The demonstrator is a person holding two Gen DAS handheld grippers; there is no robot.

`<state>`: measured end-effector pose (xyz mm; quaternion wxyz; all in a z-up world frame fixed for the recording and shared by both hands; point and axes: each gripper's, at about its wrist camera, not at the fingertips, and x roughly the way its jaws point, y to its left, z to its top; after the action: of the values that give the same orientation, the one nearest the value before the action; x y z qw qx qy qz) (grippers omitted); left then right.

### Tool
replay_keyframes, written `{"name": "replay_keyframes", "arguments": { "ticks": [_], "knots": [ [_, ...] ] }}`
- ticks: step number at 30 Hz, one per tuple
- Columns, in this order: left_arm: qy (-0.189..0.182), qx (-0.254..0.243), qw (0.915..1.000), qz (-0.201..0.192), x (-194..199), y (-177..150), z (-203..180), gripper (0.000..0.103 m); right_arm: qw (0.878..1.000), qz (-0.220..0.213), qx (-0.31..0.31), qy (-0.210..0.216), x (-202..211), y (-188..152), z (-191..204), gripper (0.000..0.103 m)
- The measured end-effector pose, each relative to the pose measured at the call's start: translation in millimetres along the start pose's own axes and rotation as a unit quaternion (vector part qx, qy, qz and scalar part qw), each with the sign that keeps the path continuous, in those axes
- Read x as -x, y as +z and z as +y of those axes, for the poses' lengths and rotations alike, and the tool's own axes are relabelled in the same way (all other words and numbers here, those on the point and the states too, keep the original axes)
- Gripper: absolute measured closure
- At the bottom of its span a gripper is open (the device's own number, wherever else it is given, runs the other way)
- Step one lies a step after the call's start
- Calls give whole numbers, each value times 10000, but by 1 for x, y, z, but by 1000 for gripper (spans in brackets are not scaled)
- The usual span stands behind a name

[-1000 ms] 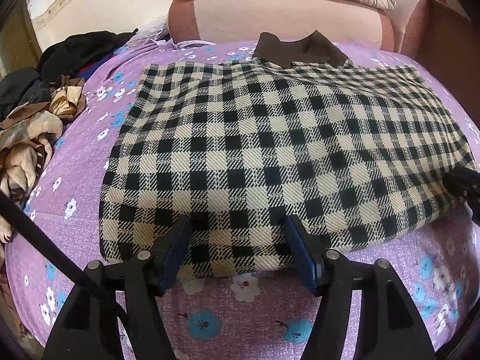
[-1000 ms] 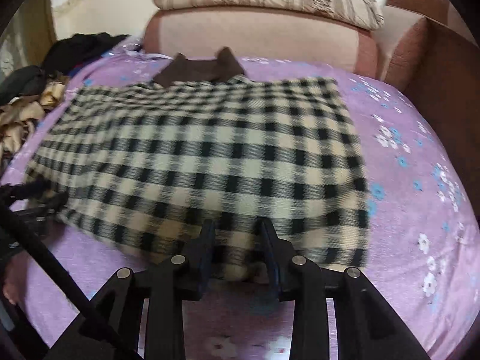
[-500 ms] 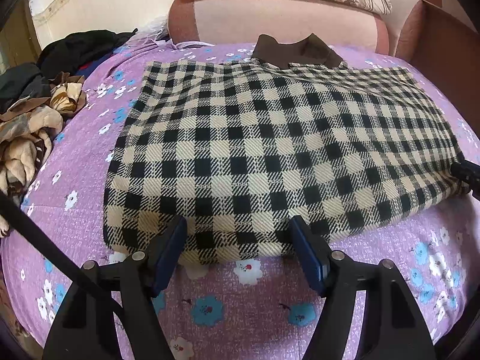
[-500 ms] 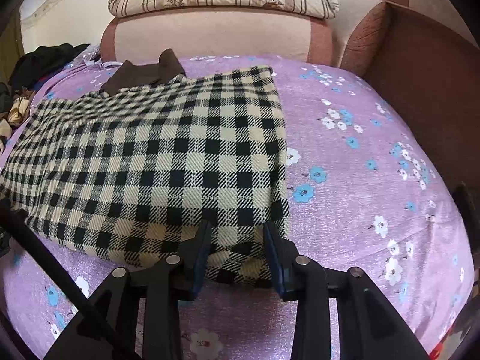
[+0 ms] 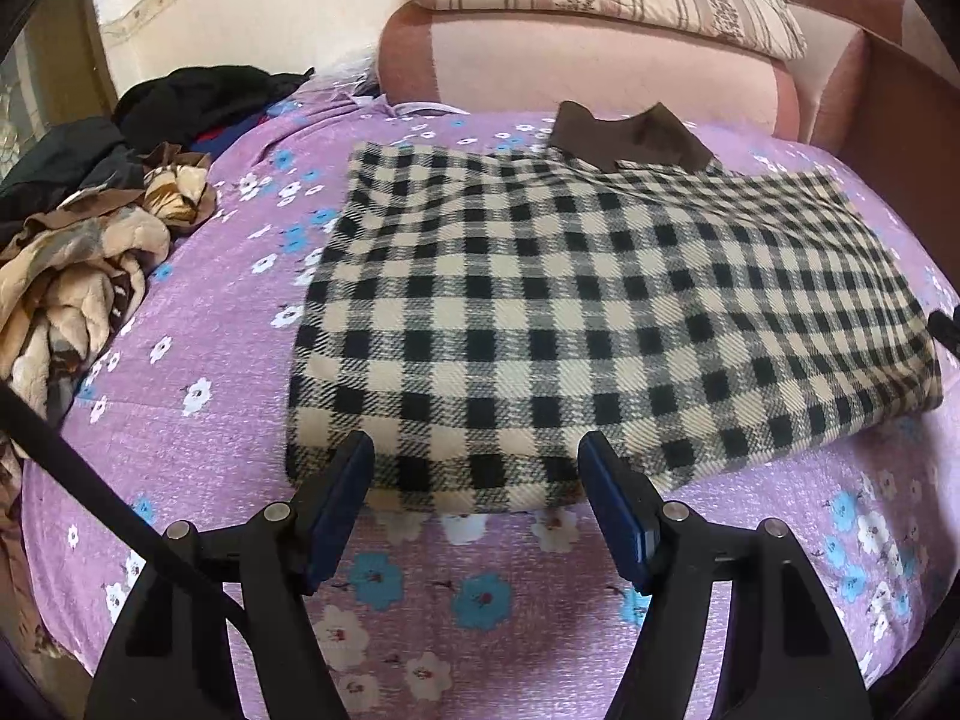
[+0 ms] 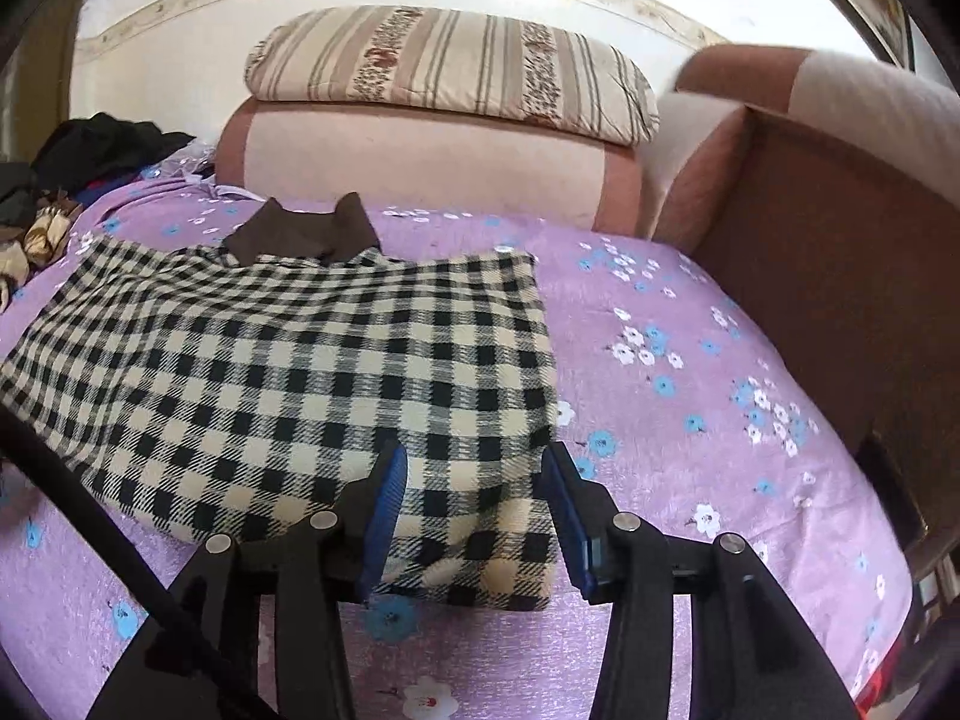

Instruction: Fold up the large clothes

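A black-and-cream checked garment (image 5: pixel 588 312) with a brown collar (image 5: pixel 630 138) lies folded flat on the purple flowered bed cover (image 5: pixel 198 360). It also shows in the right wrist view (image 6: pixel 312 384), collar (image 6: pixel 306 234) at the far end. My left gripper (image 5: pixel 477 468) is open, its blue pads at the garment's near left edge with nothing between them. My right gripper (image 6: pixel 474 480) is open, its jaws straddling the garment's near right corner without pinching it. A tip of the right gripper shows at the left view's right edge (image 5: pixel 948 330).
A pile of tan and dark clothes (image 5: pixel 78 252) lies at the left of the bed. A pink sofa back (image 5: pixel 576 66) with a striped cushion (image 6: pixel 450 66) stands behind. A brown armrest (image 6: pixel 840 276) bounds the right side.
My right gripper has opened and let go of the garment's near right corner, after swinging right. My left gripper has drawn back slightly from the garment's near edge. The garment now lies flat.
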<state>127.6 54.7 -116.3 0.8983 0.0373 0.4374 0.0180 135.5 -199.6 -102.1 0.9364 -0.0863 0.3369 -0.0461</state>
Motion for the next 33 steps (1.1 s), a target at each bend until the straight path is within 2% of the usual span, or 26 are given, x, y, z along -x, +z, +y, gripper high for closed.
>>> {"name": "replay_keyframes", "arguments": {
  "ticks": [7, 10, 19, 25, 27, 31, 33],
  "knots": [
    [-24, 195, 9998, -65, 5, 4, 13, 34, 9987, 43, 411, 312, 4, -10, 32, 52],
    [-36, 256, 9996, -69, 4, 8, 19, 34, 9964, 79, 641, 547, 6, -16, 52, 48],
    [145, 558, 9983, 7, -8, 16, 48, 34, 9835, -28, 1416, 1128, 17, -22, 124, 47],
    [146, 648, 9977, -140, -25, 50, 84, 34, 9741, -85, 1700, 1490, 18, -17, 173, 47],
    [-27, 788, 9969, -53, -36, 62, 100, 34, 9712, -113, 1784, 1577, 19, -16, 190, 47],
    [-740, 1337, 9880, 221, -60, 77, 125, 34, 9664, -132, 1889, 1736, 17, -9, 223, 47],
    [-973, 1402, 9848, 338, -72, 85, 128, 34, 9636, -107, 1954, 1821, 15, -6, 239, 47]
  ]
}}
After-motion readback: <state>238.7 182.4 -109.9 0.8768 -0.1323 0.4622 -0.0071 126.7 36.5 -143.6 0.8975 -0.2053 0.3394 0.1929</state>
